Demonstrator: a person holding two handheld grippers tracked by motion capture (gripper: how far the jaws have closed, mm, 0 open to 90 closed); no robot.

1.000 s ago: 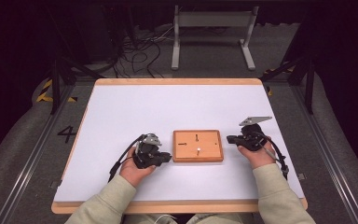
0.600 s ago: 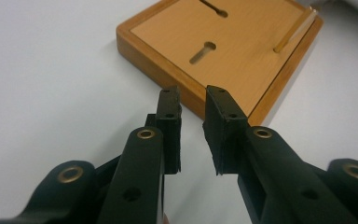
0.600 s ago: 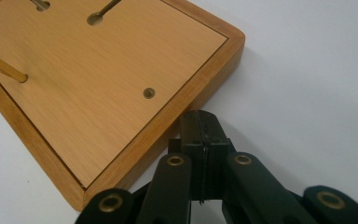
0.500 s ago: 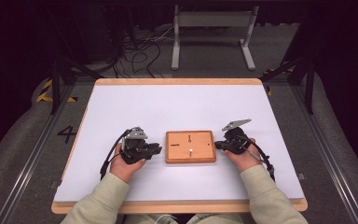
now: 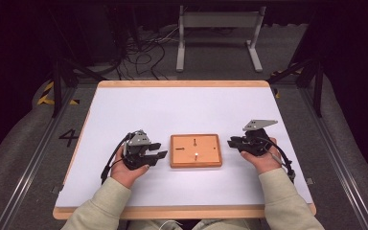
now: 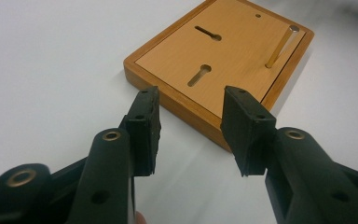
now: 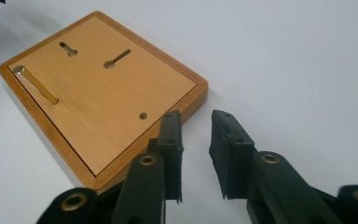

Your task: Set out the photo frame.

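Flanking wooden board (image 5: 195, 151): left gripper (image 5: 158, 151) and right gripper (image 5: 231, 142) both spread, empty; probably next, clamping its edges

A "4" is marked on the floor (image 5: 69, 138).

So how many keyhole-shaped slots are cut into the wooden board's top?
2. One keyhole slot sits near the board's middle in the left gripper view; the other keyhole slot lies toward the far edge of the flat rectangular wooden board. None looks hidden.
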